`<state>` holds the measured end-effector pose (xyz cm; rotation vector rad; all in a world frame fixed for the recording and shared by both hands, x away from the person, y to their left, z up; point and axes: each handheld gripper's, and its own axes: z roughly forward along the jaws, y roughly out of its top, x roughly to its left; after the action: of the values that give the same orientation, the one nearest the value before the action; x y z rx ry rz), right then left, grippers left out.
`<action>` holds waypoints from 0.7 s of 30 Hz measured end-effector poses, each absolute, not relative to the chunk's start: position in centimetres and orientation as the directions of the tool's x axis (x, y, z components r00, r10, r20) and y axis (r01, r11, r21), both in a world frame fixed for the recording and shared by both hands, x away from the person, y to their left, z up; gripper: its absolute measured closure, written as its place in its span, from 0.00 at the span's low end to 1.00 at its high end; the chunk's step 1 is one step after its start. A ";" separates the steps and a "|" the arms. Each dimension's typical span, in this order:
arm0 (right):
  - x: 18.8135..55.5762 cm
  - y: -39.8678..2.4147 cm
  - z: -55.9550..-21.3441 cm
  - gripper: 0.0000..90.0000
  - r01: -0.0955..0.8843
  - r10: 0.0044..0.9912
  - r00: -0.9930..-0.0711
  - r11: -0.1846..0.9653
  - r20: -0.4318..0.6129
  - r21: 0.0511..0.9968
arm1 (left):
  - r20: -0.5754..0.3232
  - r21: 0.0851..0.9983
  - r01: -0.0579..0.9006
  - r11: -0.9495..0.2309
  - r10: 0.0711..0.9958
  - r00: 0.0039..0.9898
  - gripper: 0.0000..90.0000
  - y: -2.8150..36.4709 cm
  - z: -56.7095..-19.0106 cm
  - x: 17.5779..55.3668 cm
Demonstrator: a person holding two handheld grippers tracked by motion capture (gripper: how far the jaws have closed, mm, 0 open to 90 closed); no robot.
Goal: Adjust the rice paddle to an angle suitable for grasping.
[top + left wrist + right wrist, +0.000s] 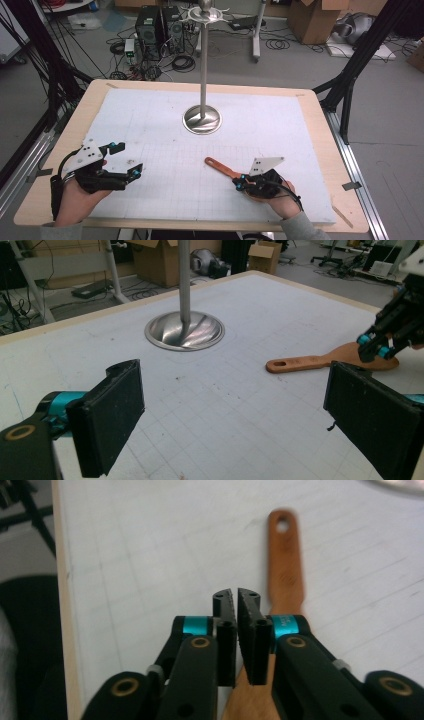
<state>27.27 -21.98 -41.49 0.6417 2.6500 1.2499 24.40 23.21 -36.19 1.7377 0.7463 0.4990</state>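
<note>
From the high view I had my left hand point(75, 200) resting near the table's near-left corner, palm up under the left gripper point(126, 160), its black jaws spread wide with nothing between them. In the left gripper view those two flat, dull pads framed bare table. My right hand point(275, 197) sat at the near-right, sleeve at the wrist, with the right gripper point(239, 184) pointing left and away from me. Its jaws were pressed together: in the right gripper view the two ribbed faces stood almost touching, with nothing caught between them.

The wooden spatula point(222, 169) lay flat on the white gridded mat point(165, 135), a smooth reddish-brown paddle with a narrow handle and a hanging hole at its far end. Its broad end ran under the right gripper's jaws, handle reaching out beyond the tips; I could not tell whether the jaws touched the wood.

Farther back stood a polished metal stand point(202, 117), a slim pole on a shallow round dish base. The mat covered a pale wooden table point(320, 135) with rounded corners.
</note>
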 end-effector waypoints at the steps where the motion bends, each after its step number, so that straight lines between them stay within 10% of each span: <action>1: 27.5 -21.9 -41.1 0.89 0.317 0.441 -0.896 0.548 0.055 0.774 | -0.042 0.958 0.229 -0.175 0.702 0.711 0.11 23.2 -36.2 24.4; 13: 29.9 -21.5 -39.2 0.23 0.378 0.530 -0.845 0.508 0.065 0.774 | -0.056 0.954 0.245 -0.171 0.703 0.709 0.11 23.0 -36.5 24.9; 21: 30.0 -21.9 -39.1 0.12 0.411 0.573 -0.816 0.475 0.082 0.778 | -0.058 0.941 0.272 -0.199 0.698 0.714 0.11 22.4 -37.5 25.0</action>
<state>29.95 -21.91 -39.05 0.8547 2.5297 1.2563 25.03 22.44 -37.46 1.7781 0.7678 0.4649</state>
